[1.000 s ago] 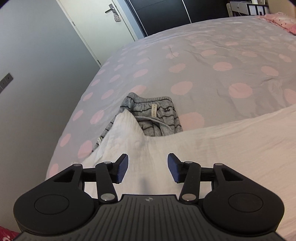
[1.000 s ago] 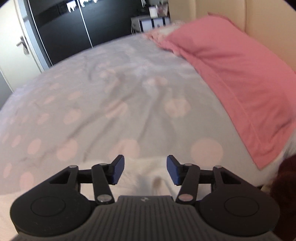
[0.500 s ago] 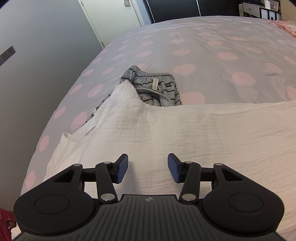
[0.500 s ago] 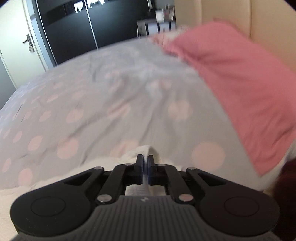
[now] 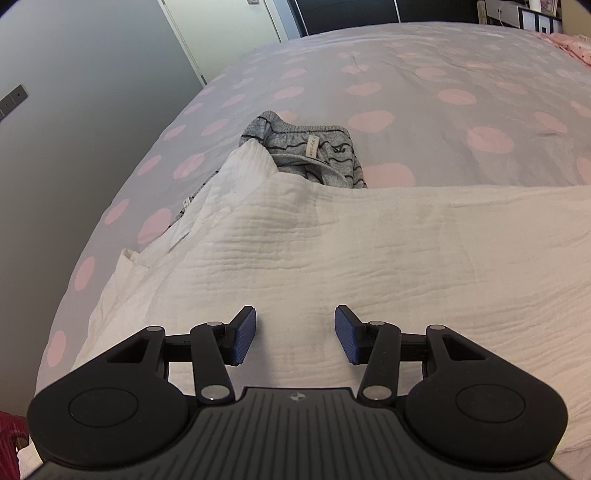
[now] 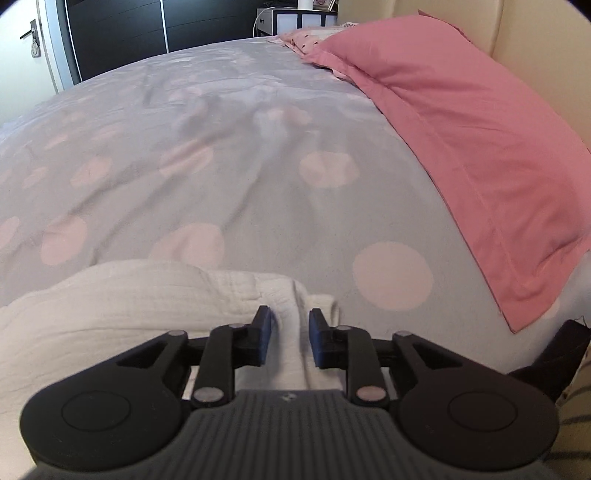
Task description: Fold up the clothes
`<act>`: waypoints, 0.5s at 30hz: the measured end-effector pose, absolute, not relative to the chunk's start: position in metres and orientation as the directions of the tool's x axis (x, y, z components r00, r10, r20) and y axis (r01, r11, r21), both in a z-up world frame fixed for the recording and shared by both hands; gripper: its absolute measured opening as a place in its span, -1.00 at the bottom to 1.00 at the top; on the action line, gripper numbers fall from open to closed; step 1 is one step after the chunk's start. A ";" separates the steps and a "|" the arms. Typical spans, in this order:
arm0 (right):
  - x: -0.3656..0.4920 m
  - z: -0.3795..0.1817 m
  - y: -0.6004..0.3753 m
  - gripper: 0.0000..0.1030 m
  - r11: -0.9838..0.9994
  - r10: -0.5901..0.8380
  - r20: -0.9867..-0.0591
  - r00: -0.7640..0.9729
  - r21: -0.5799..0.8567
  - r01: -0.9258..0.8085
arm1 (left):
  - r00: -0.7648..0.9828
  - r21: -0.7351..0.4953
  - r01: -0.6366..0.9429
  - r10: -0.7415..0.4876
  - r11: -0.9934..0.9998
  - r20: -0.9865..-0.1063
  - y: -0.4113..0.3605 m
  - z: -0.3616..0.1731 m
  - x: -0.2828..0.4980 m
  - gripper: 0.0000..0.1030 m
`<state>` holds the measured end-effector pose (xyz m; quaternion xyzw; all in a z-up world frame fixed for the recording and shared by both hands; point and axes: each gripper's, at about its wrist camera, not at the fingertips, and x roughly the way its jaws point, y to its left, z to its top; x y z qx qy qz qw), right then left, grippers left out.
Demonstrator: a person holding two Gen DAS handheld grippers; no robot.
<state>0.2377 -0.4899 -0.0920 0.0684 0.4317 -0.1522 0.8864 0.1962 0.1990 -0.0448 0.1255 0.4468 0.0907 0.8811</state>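
Note:
A white crinkled garment [image 5: 369, 266] lies spread on the bed's dotted cover [image 5: 443, 92]. My left gripper [image 5: 294, 339] is open and empty just above the garment's near part. In the right wrist view, the garment's right end [image 6: 147, 299] lies bunched. My right gripper [image 6: 290, 339] is part open, its jaws on either side of a raised fold of the white cloth, not clamped on it. Grey striped shorts [image 5: 314, 151] lie beyond the garment, partly under its far left corner.
A pink pillow [image 6: 461, 147] lies along the right side by the headboard. The bed's left edge drops toward a grey wall [image 5: 74, 110]. A dark object [image 6: 561, 362] sits at the right of my right gripper. Dark wardrobe doors [image 6: 147, 29] stand behind the bed.
My left gripper has drawn back over the white garment, staying open. My right gripper was open, shut on the cloth half a second ago, and has now opened part way.

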 end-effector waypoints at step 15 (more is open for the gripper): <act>0.237 -0.047 -0.419 0.12 0.981 -0.189 -0.681 0.708 -0.108 0.159 | 0.600 0.110 -0.324 0.294 0.940 -0.744 0.296 -0.013 0.159 0.10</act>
